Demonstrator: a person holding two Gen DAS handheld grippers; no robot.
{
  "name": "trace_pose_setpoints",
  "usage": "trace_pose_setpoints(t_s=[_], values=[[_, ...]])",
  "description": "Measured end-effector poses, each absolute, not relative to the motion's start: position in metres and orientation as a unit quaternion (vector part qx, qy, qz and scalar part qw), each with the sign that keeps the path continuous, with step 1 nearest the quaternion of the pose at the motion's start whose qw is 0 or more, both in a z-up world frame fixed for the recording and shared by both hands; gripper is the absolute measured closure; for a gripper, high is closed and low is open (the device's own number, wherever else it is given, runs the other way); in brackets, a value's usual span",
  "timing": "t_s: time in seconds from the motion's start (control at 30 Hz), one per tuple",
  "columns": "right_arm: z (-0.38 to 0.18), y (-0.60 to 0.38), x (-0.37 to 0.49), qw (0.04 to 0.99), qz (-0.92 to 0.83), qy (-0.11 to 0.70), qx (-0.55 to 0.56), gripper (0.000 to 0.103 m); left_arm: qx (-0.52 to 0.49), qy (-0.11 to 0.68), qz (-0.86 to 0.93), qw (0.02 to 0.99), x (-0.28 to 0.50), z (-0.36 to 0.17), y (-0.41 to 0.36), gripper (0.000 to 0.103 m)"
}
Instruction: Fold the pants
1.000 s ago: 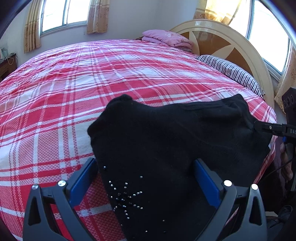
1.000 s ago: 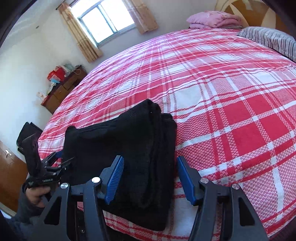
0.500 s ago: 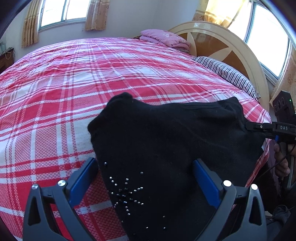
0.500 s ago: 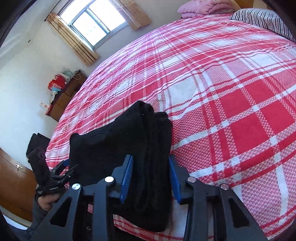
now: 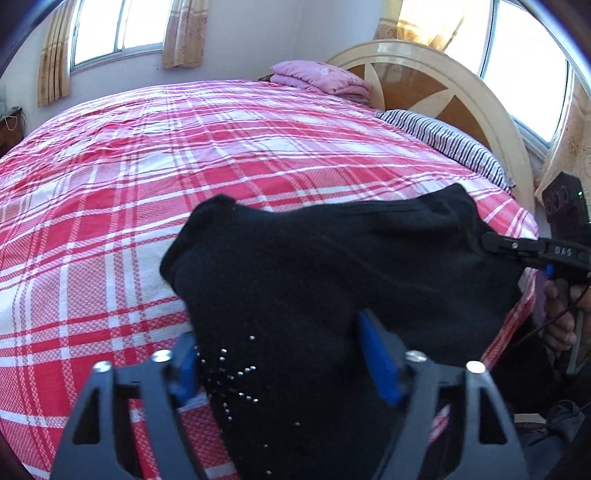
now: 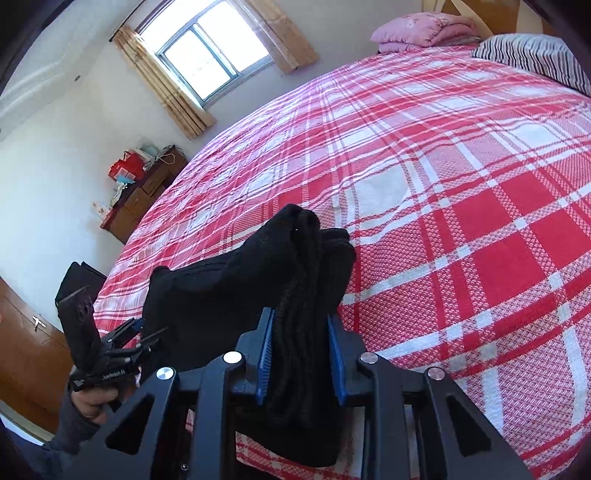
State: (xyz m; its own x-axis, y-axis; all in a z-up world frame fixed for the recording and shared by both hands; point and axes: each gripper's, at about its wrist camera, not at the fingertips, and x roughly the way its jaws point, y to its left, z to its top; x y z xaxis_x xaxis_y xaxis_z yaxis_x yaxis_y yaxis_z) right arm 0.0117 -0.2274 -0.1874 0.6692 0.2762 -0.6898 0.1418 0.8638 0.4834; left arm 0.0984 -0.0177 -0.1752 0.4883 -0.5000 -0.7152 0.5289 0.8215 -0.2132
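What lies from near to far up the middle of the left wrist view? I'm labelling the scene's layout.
Left claw, closing around black pants → plaid bedspread → folded pink blanket → wall with curtained window.

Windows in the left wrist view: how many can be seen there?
2. One window is on the far wall, beyond the foot of the red plaid bed. The other window is at the right, behind the headboard. More may be outside the view.
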Motion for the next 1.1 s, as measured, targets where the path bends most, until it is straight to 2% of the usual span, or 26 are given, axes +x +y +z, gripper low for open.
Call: trace_pose_setpoints(t_s=[0.1,0.27,0.33,0.37,0.7,1.1], values=[[-0.185,-0.226,0.011,0.879,0.036,0.400,0.257,0.076,0.021,0.407,-0.309,0.859,0.094,-0.171,-0.021,0.059],[-0.170,-0.219,0.011,0.887,0.046,0.391,0.240,0.077,0.006,0.405,-0.312,0.860,0.094,-0.161,-0.016,0.072],[-0.161,-0.215,0.016,0.891,0.053,0.388,0.229,0.077,-0.002,0.398,-0.310,0.863,0.094,-0.153,-0.012,0.080],[-0.157,-0.213,0.019,0.893,0.056,0.387,0.224,0.077,-0.005,0.394,-0.308,0.866,0.096,-0.150,-0.009,0.088],[-0.123,-0.168,0.094,0.901,0.104,0.388,0.165,0.078,-0.036,0.375,-0.291,0.879,0.115,-0.129,0.027,0.092],[-0.097,-0.089,0.209,0.893,0.188,0.388,0.129,0.078,-0.095,0.321,-0.188,0.923,0.147,-0.091,0.124,0.092]])
